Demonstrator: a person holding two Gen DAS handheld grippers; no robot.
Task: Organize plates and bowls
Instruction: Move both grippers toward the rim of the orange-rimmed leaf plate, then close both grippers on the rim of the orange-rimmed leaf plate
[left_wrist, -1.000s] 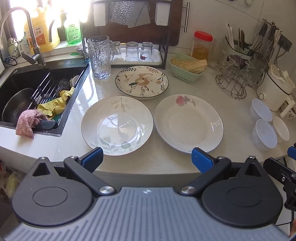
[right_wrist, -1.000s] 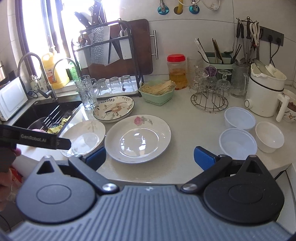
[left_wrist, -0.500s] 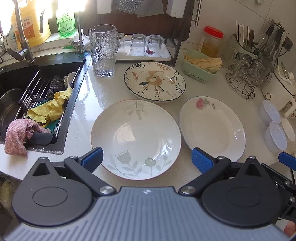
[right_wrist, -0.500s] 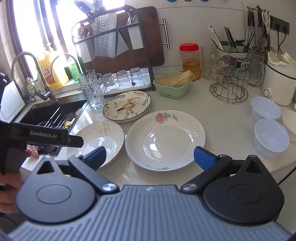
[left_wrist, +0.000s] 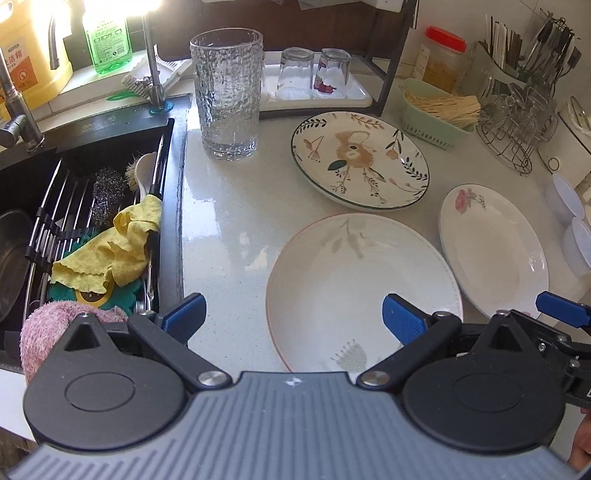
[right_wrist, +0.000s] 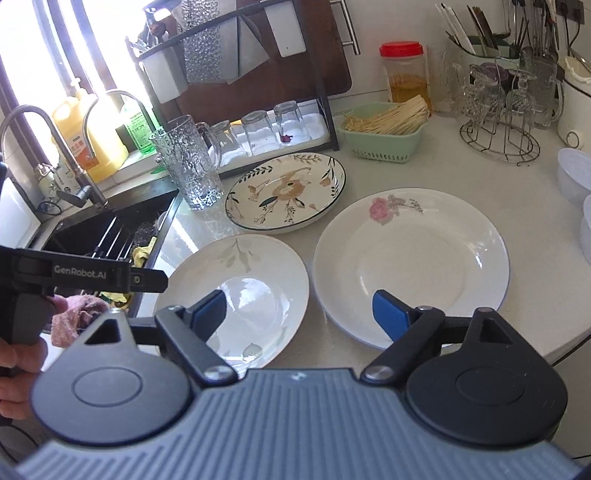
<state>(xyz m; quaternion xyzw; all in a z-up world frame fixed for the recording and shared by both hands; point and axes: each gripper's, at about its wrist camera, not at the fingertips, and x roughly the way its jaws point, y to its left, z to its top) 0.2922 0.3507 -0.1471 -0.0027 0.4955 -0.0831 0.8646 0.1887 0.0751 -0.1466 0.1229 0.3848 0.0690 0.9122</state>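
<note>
Three plates lie on the pale counter: a white leaf-print plate (left_wrist: 364, 291) nearest, a rose-print plate (left_wrist: 493, 247) to its right, and a floral plate (left_wrist: 360, 158) behind them. White bowls (left_wrist: 565, 199) stand at the far right. My left gripper (left_wrist: 293, 317) is open, its right finger over the leaf-print plate's near side. My right gripper (right_wrist: 301, 312) hangs over the gap between the leaf-print plate (right_wrist: 255, 284) and the rose-print plate (right_wrist: 413, 258). Its jaws are closing and press on nothing.
A black sink (left_wrist: 85, 221) with cloths and a scrubber lies on the left. A tall glass (left_wrist: 227, 92), a tray of upturned glasses (left_wrist: 314, 77), a green basket (left_wrist: 436, 118), a wire rack (left_wrist: 517, 129) and a jar (right_wrist: 406, 74) line the back. The counter edge is near.
Both grippers have come forward and down toward the plates, which now fill more of each view. The right gripper's jaws have narrowed; the left's stay wide.
</note>
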